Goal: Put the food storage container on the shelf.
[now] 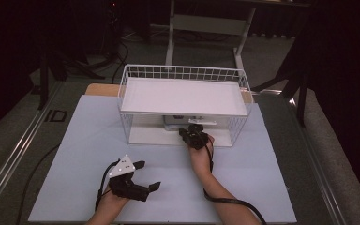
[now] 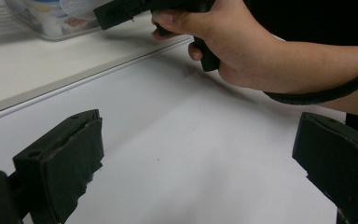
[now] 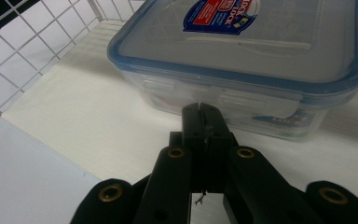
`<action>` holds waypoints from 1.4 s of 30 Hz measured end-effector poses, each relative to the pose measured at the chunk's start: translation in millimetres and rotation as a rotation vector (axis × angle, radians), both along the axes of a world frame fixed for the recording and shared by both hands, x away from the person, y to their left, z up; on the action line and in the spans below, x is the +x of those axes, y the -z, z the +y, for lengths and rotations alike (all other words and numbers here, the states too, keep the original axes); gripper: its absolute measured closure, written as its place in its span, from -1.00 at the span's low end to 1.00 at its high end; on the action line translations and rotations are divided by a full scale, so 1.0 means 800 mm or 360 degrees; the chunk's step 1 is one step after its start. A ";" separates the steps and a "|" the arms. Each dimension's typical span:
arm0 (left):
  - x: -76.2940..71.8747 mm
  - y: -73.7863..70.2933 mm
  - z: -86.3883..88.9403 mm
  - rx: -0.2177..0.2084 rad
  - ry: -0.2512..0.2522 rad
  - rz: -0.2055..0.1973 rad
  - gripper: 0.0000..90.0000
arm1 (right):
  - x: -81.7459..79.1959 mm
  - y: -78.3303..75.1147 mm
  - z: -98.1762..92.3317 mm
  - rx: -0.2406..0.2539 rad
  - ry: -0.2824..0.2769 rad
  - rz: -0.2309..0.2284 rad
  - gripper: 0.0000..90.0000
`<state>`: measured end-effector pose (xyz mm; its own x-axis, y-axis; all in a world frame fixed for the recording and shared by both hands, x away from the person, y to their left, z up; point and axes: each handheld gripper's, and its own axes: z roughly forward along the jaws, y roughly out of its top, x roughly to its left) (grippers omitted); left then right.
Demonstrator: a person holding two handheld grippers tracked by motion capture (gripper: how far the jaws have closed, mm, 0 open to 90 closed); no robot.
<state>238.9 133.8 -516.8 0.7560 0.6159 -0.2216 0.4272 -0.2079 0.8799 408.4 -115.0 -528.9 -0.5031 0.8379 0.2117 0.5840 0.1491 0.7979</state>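
Note:
A clear plastic container [image 3: 261, 42] with a blue-rimmed lid and a red and blue label stands on the bottom board of a white wire rack [image 1: 124, 93], under its shelf. My right gripper [image 3: 200, 109] is shut, and its tips touch the front latch flap of the container [image 1: 187, 121]. Seen from the high view, the right gripper [image 1: 193, 127] reaches into the rack's open front. My left gripper [image 1: 144, 176] rests open on the table at the front left, nothing between its jaws. From the left gripper [image 2: 205, 158], the right hand [image 2: 223, 42] is seen ahead.
The rack's white shelf [image 1: 183, 96] lies low over the container. Wire mesh [image 3: 28, 51] closes the rack's side. The pale blue table top [image 1: 89, 136] stretches around the rack. A black cable [image 1: 234, 202] trails from the right forearm.

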 end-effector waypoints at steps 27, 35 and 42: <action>0.000 -0.001 -0.005 0.0000 0.0016 -0.0012 -0.94 | -0.045 -0.012 0.002 -0.0009 -0.0172 -0.0087 0.57; -0.001 -0.003 -0.006 0.0032 0.0013 -0.0036 -0.94 | -0.074 -0.021 -0.017 0.0067 -0.0276 -0.0149 -0.38; -0.003 -0.006 -0.006 0.0013 0.0002 -0.0042 -0.94 | -0.096 -0.032 -0.039 0.0115 -0.0299 -0.0197 -0.64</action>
